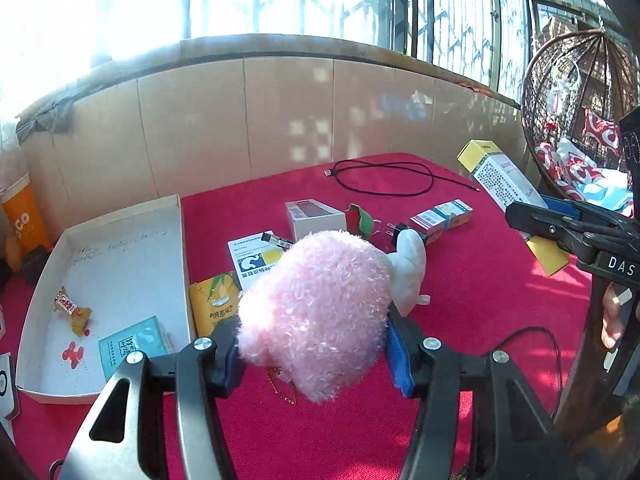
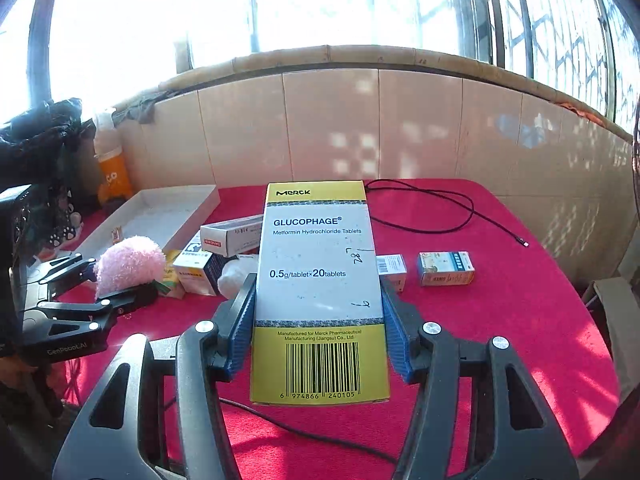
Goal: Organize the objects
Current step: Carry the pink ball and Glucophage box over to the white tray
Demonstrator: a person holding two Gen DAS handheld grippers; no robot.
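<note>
My left gripper [image 1: 316, 344] is shut on a pink plush toy [image 1: 320, 312] and holds it above the red table [image 1: 480, 300]; it also shows in the right wrist view [image 2: 128, 264]. My right gripper [image 2: 320, 320] is shut on a yellow and white Glucophage box [image 2: 318, 280], held above the table; that box also shows at the right of the left wrist view [image 1: 500, 176]. A white cardboard tray [image 1: 120, 248] lies at the left and holds a wrapped candy [image 1: 72, 308] and a teal box [image 1: 132, 344].
Several small medicine boxes [image 1: 440, 218], a white box [image 1: 316, 218], a yellow sachet [image 1: 214, 300], a leaflet [image 1: 256, 256] and a black cable [image 1: 384, 178] lie on the table. A tiled wall stands behind. A hanging wicker chair [image 1: 576, 120] is at the right.
</note>
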